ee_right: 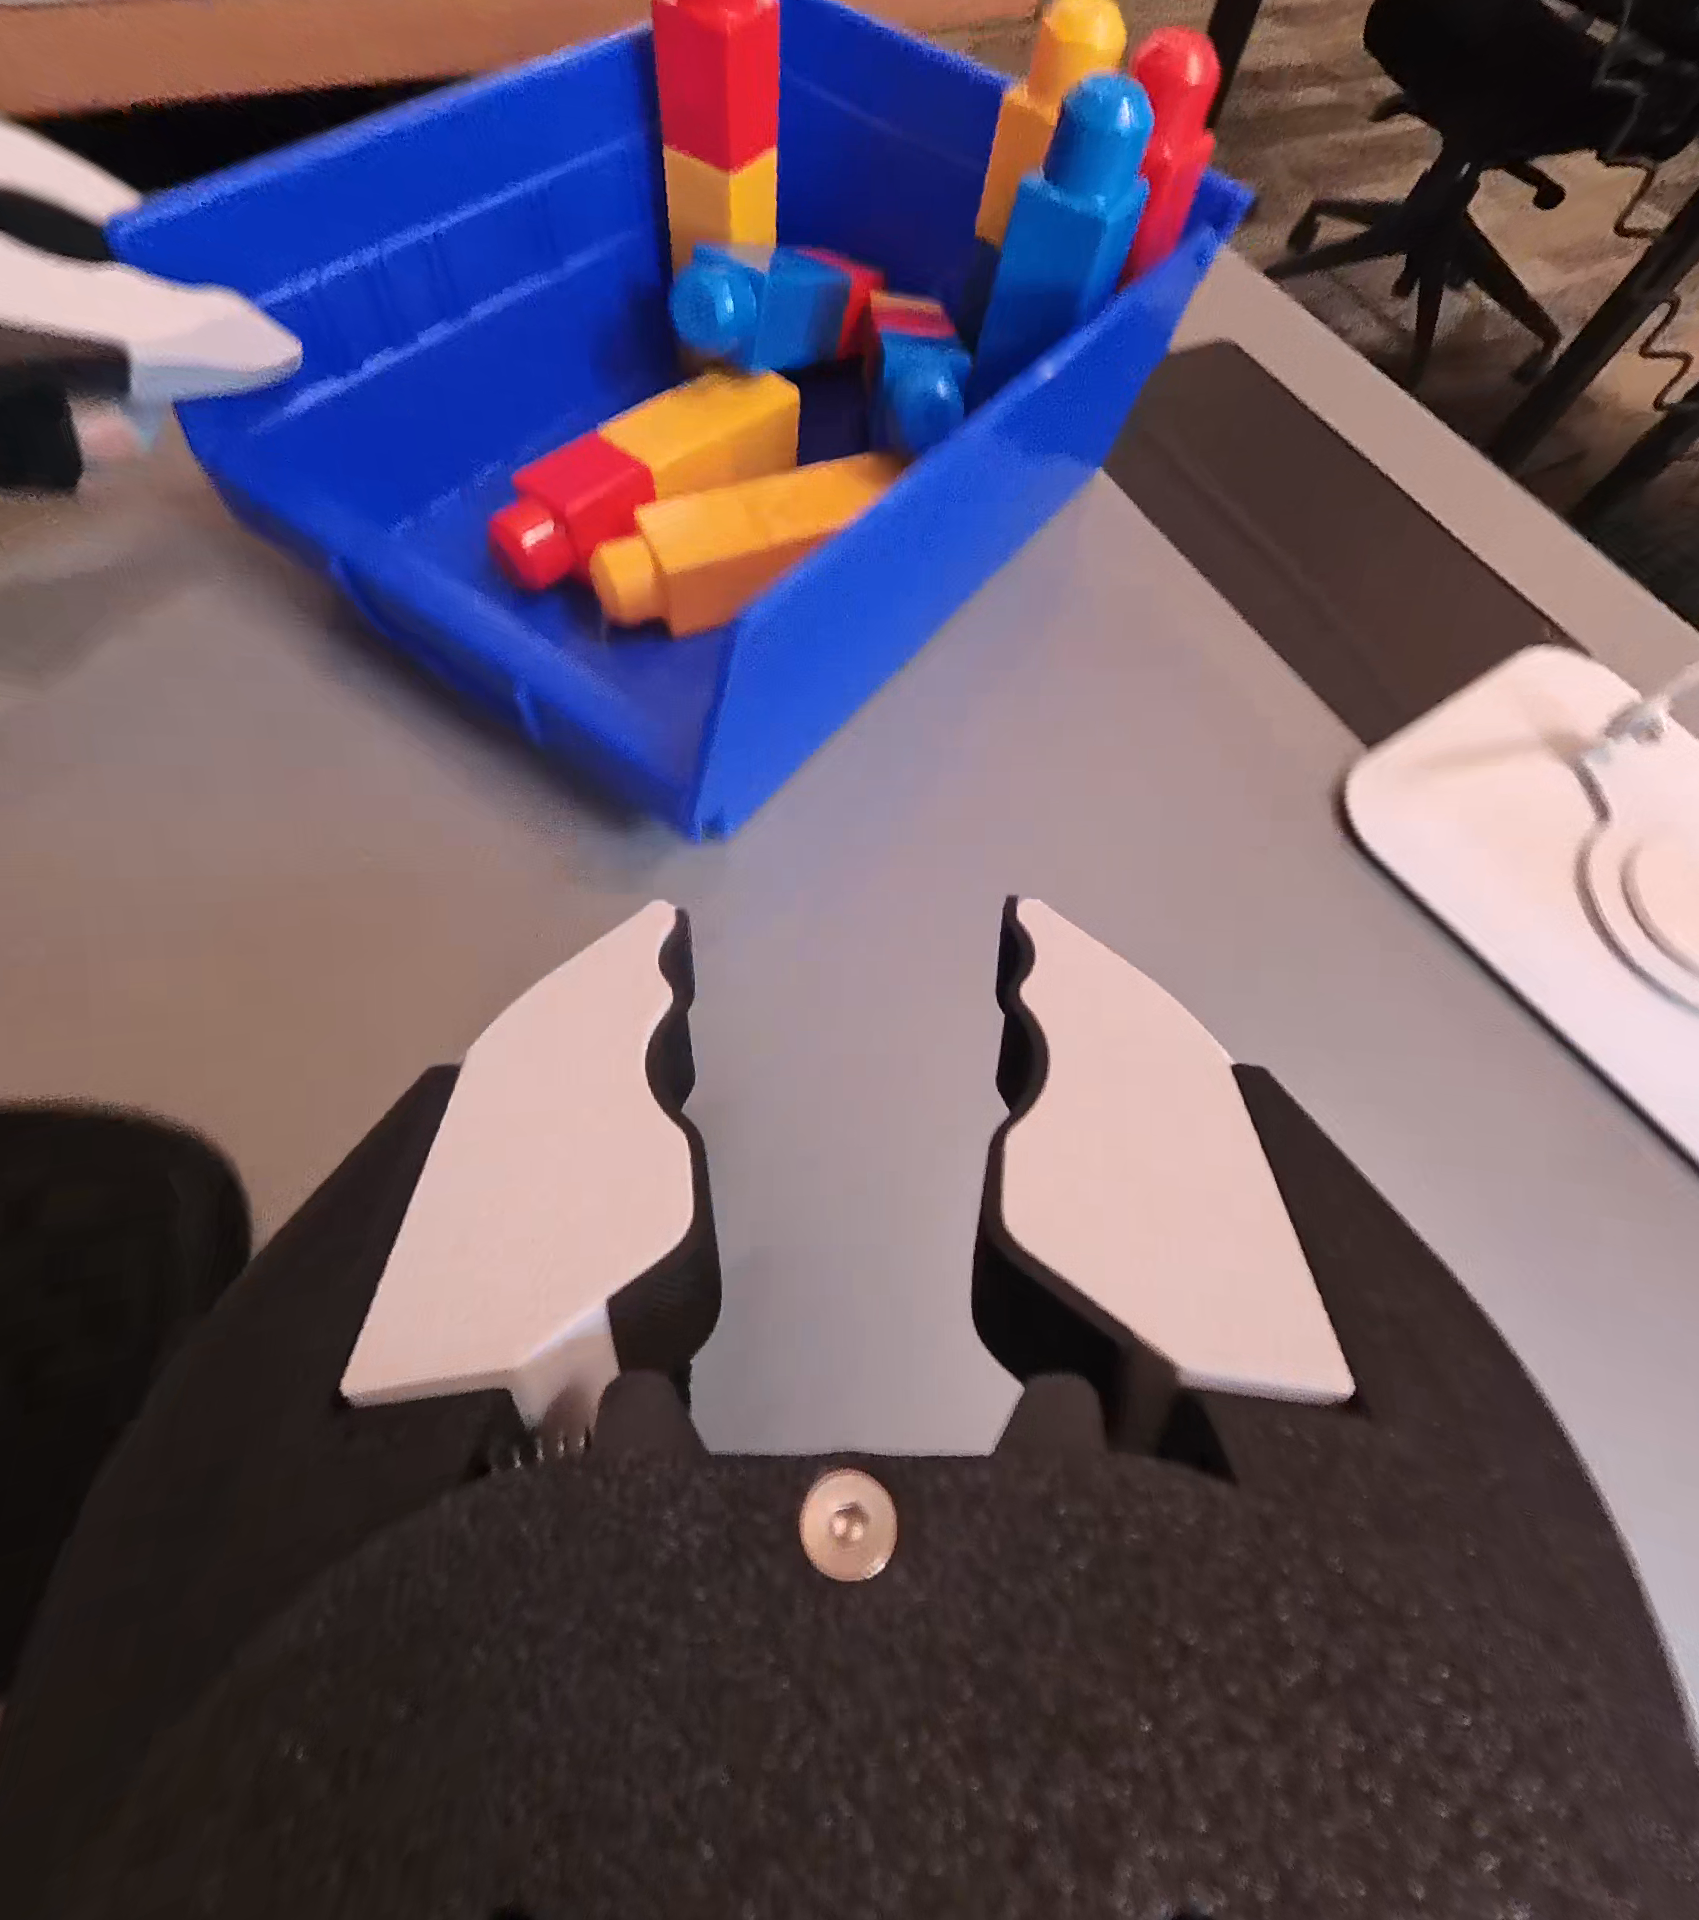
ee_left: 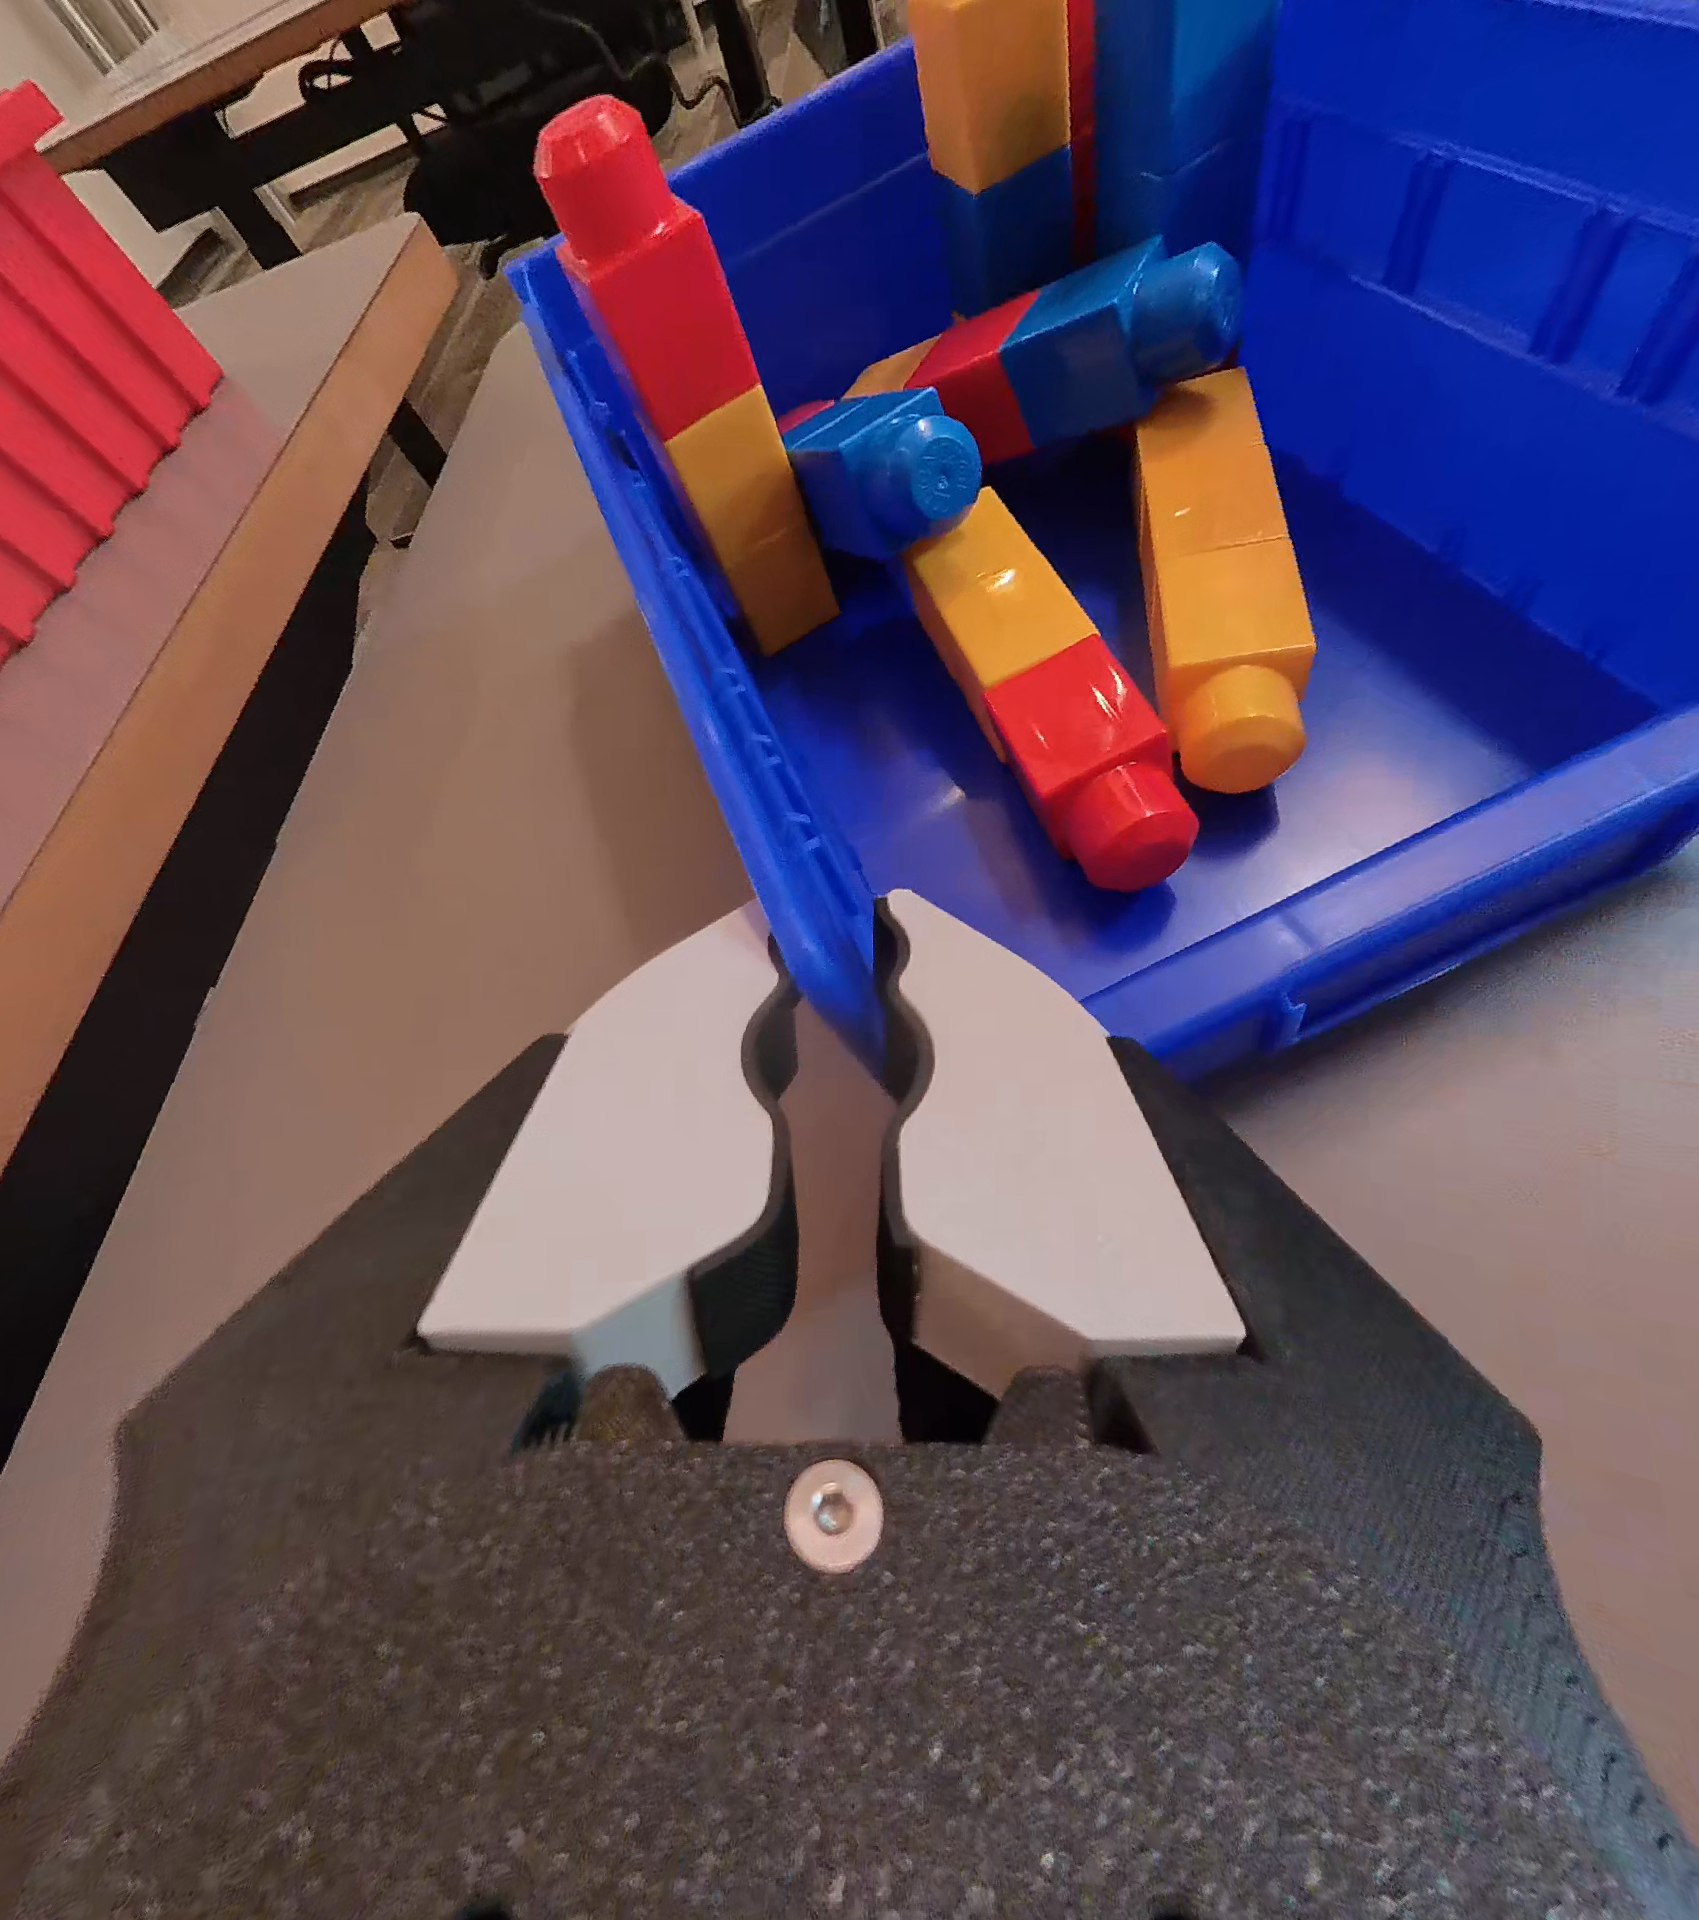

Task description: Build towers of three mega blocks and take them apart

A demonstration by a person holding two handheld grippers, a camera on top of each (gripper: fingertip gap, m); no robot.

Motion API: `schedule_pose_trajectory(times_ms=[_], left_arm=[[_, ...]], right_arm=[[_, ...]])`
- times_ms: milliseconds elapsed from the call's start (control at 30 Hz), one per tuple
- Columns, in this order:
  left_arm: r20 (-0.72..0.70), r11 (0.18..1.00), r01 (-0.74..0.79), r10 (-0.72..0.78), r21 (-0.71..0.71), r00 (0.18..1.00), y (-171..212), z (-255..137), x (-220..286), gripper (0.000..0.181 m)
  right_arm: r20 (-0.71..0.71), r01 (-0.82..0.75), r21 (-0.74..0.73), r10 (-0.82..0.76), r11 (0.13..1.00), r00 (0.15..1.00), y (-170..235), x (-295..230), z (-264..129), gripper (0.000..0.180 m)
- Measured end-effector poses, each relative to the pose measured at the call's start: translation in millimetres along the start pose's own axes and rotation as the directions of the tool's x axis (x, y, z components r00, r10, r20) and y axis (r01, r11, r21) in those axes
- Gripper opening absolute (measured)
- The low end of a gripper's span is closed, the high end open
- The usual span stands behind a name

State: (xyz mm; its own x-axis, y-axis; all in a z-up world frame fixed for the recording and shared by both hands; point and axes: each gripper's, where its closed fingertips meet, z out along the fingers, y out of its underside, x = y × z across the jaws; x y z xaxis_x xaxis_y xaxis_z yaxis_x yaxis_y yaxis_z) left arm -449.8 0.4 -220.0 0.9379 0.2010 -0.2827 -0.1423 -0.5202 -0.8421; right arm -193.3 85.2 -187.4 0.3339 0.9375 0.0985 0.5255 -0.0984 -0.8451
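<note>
Left wrist view, upper left of frame: a red ribbed plastic bin [ee_left: 14, 374] on a neighbouring brown-edged table. Lower centre: the left gripper [ee_left: 829, 951], grey fingers on a black textured body, jaws clamped on the near corner wall of the blue plastic storage bin [ee_left: 1447, 914], which sits tilted on the grey tabletop [ee_left: 471, 831].

Inside the bin, the mega blocks are stacked into short towers of square plastic blocks with round studs:
- a red-over-yellow tower [ee_left: 689, 384] leaning on the bin's left wall, stud up
- a blue-ended tower [ee_left: 876, 473] lying across the pile, stud toward the camera
- a yellow-and-red tower [ee_left: 1042, 675] flat on the bin floor, red stud nearest
- an all-yellow tower [ee_left: 1224, 582] beside it, touching
- a red-and-blue tower [ee_left: 1084, 343] lying across behind
- a yellow-and-blue tower [ee_left: 1011, 135] upright at the back (top cut off by the frame).

Right wrist view, far left edge: the left gripper's grey fingers [ee_right: 201, 338] on the bin's left corner (blurred). Upper centre: the same bin, towers piled in its far part. Lower centre: the right gripper [ee_right: 850, 920], jaws spread apart, nothing between them, above bare tabletop short of the bin. Right edge: a white flat pad with a round disc and thin cable [ee_right: 1593, 883], and a dark mat [ee_right: 1292, 499] behind it.
</note>
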Motion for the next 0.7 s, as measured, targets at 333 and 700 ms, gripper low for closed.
schedule_pose_trajectory(times_ms=[333,700], left_arm=[[-0.025,0.993,-0.093,0.095,0.073,0.995,0,-13,17,0.018],[-0.083,0.916,-0.264,0.301,0.301,0.95,-58,-79,60,0.023]], right_arm=[[-0.379,-0.111,-0.057,0.081,0.992,0.922,117,106,-172,0.063],[-0.509,-0.168,-0.21,0.04,0.963,0.86,212,167,-240,0.083]])
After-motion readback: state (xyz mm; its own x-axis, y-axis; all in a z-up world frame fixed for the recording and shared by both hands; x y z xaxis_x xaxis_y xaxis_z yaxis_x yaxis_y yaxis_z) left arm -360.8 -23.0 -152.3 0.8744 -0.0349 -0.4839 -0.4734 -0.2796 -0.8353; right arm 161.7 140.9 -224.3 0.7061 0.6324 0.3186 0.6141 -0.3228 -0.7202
